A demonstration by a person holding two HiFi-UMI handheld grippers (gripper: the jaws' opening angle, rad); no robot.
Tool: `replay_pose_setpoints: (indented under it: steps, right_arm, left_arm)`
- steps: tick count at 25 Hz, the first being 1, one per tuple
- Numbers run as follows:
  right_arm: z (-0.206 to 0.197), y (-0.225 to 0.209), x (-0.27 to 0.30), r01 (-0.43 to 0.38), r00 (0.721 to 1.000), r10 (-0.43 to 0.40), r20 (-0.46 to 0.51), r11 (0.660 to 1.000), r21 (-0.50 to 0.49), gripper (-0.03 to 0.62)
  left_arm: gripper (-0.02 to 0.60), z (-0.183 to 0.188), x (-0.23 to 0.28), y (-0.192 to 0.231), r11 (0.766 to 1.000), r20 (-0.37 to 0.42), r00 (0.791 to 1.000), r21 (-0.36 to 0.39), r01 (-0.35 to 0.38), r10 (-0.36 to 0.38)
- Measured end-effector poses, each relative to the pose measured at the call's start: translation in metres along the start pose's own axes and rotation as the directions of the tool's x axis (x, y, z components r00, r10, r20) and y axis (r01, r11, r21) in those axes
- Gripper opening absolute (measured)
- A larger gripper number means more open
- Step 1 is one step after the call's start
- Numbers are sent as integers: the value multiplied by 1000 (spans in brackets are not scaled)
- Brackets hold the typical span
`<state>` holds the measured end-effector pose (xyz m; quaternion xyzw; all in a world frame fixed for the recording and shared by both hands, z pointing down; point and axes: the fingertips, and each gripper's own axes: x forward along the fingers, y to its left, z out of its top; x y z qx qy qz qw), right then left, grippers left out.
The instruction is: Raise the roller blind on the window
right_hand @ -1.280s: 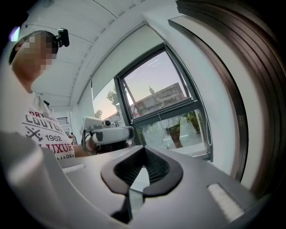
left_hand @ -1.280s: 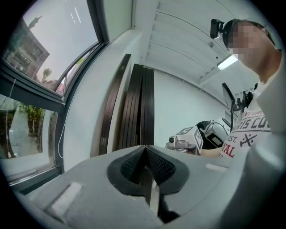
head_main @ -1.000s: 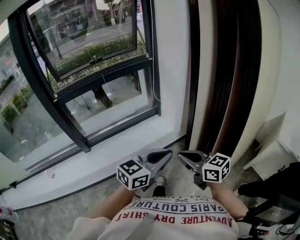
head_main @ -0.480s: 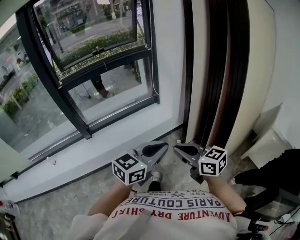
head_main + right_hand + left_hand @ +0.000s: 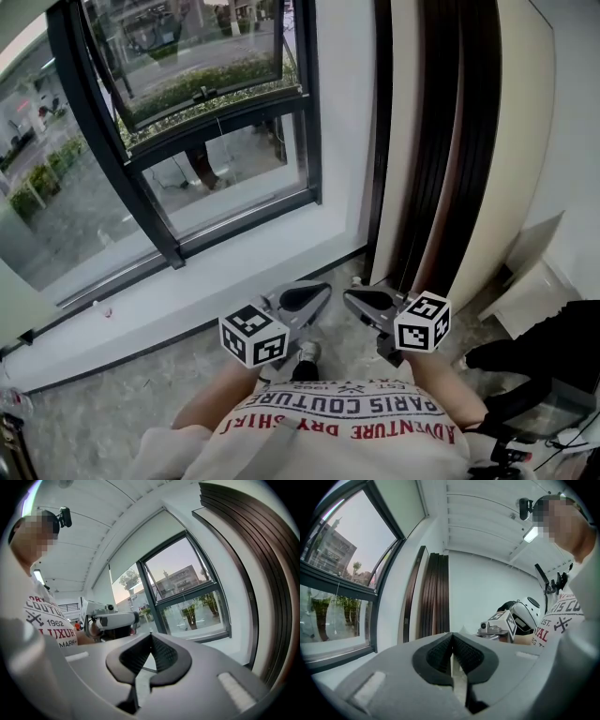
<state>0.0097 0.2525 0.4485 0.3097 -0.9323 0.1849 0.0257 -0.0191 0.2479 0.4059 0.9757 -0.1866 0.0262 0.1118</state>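
The window has a black frame and fills the upper left of the head view. A pale roller blind covers only its top part, also seen as the blind in the left gripper view. A thin cord hangs in front of the glass. My left gripper and right gripper are held side by side at waist height, well short of the window. Both are shut with nothing between the pads, as the left gripper and the right gripper show close up.
A white sill ledge runs below the window. Dark brown vertical slats stand against the wall on the right. A white box and a black bag sit on the stone floor at the lower right.
Both grippers have drifted slightly left and down in the head view and stay shut. The window frame has slid to the right in the picture.
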Motion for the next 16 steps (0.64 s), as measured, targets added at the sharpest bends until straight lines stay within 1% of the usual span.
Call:
replay_pose_setpoints:
  steps: [9,16]
  right_arm:
    - [-4,2,-5,18,1000,-18,-4,1000,-9,2]
    - [-15,2,-8,28,1000,-27,-12,1000,8,2]
  left_arm:
    - [2,-4,-2,-6,1000,6,1000,-8,8,-8]
    - [2,-16,-4,-11,1000,2,1000,-24,20,-20]
